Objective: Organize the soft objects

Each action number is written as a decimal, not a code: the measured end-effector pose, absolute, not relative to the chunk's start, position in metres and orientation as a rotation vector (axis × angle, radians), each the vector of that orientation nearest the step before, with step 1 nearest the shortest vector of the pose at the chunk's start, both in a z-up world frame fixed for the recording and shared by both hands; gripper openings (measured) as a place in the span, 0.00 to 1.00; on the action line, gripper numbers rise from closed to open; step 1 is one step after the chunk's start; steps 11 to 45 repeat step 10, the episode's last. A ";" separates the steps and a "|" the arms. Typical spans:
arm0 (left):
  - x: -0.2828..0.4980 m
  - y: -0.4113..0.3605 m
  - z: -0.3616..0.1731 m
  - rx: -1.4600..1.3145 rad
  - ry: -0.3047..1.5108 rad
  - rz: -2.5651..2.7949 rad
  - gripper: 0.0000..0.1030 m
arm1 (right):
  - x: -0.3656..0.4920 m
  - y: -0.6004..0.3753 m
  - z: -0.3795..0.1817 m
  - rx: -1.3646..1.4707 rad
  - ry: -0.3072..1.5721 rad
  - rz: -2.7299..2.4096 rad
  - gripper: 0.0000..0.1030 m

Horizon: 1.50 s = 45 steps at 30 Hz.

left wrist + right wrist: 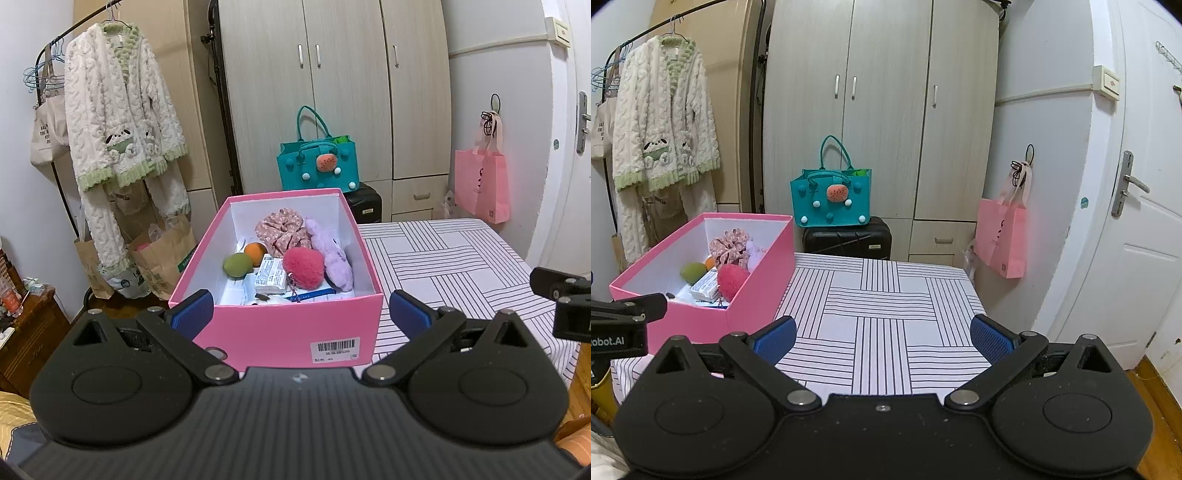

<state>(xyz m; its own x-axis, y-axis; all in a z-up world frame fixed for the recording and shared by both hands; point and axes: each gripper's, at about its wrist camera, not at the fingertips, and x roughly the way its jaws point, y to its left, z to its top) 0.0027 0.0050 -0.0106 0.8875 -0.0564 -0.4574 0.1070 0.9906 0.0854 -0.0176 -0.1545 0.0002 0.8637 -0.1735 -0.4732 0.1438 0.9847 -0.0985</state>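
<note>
A pink box (280,332) stands on the left of a striped table (443,258). Inside lie a floral scrunchie (282,230), a purple plush (332,254), a red pompom (303,267), a green ball (236,265), an orange ball (256,252) and a white packet (271,277). My left gripper (301,314) is open and empty, just in front of the box's near wall. My right gripper (882,338) is open and empty above the bare striped table (879,302), right of the box (753,299). The pompom (731,280) and scrunchie (729,245) show there too.
A teal felt bag (829,197) sits on a black suitcase (847,240) behind the table, before a wardrobe (886,110). A pink bag (1001,236) hangs on the wall at right, near a white door (1137,221). A fluffy robe (118,110) hangs on a rack at left, paper bags (162,258) below.
</note>
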 end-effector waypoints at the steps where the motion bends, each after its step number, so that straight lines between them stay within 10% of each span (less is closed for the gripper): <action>1: 0.003 0.005 -0.011 0.109 0.472 -0.085 1.00 | -0.018 -0.155 0.000 -0.060 0.502 -0.167 0.99; 45: 0.003 0.005 -0.012 0.107 0.480 -0.084 1.00 | -0.018 -0.154 -0.003 -0.058 0.507 -0.171 0.99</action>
